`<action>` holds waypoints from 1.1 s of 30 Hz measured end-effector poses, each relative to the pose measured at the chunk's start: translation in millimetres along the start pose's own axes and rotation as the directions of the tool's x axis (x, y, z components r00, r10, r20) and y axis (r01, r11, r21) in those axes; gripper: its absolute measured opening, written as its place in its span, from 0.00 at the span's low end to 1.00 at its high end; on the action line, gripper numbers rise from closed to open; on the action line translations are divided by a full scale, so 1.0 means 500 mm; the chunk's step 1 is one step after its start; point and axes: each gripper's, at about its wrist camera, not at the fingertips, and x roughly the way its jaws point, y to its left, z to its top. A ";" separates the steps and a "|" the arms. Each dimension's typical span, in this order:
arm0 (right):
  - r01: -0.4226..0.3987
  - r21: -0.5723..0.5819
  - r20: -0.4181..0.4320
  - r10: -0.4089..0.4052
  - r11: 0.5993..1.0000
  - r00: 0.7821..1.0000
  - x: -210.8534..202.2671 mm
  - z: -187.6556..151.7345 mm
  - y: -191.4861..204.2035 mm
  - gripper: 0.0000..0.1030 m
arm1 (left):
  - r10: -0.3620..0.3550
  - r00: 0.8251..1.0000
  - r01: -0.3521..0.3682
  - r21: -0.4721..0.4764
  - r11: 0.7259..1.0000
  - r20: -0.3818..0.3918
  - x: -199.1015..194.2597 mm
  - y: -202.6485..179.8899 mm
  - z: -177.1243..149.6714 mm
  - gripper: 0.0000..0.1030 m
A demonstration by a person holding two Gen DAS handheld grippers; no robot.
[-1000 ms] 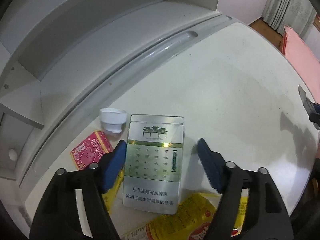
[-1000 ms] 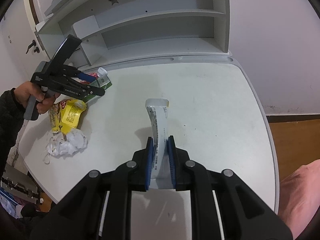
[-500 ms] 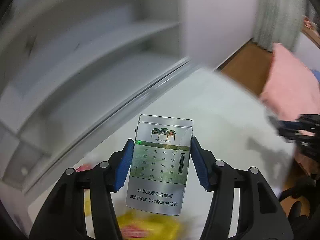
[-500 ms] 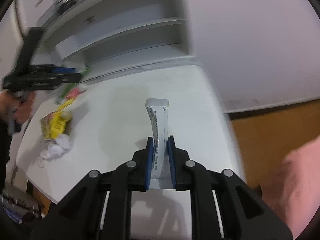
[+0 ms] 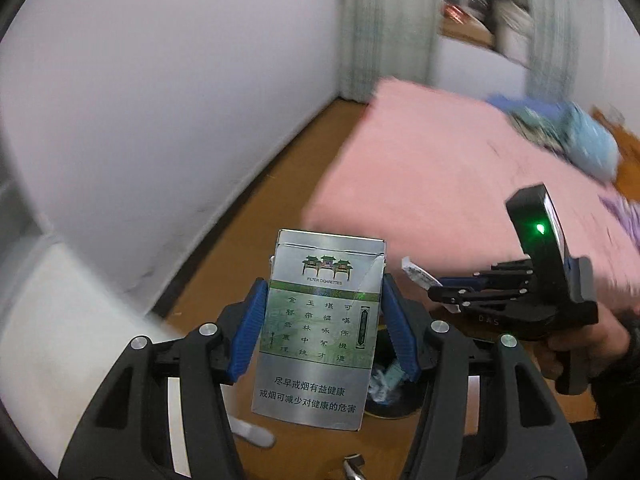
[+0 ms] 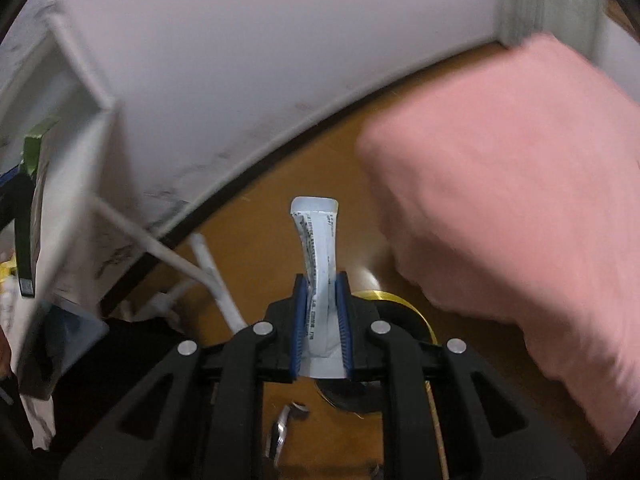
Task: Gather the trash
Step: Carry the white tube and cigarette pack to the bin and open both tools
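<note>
My left gripper (image 5: 322, 300) is shut on a silver and green cigarette pack (image 5: 320, 328) and holds it in the air above the wooden floor. Just behind the pack's lower right is a dark trash bin (image 5: 390, 394) with crumpled paper inside. My right gripper (image 6: 322, 296) is shut on a narrow white sachet (image 6: 316, 240) that stands up between the pads. A gold-rimmed bin (image 6: 404, 308) lies right below it, mostly hidden by the gripper. The right gripper also shows in the left wrist view (image 5: 434, 290), beside the pack, with the sachet tip poking out.
A pink bed (image 5: 460, 168) fills the right side, with blue clothes (image 5: 572, 132) on it. A white wall (image 5: 160, 100) and dark skirting run along the left. The white table's edge (image 5: 48, 320) is at the left. White table legs (image 6: 208, 276) stand on the floor.
Both grippers have swung from above the table to the floor beside the bed. The left one closed on the cigarette pack and lifted it. The right one still holds the sachet.
</note>
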 end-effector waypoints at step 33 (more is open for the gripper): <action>0.045 0.201 -0.236 0.004 0.978 0.972 0.229 -0.154 -0.181 0.51 | -0.139 0.910 0.115 -0.084 0.990 -0.390 0.470 -0.108 -0.205 0.54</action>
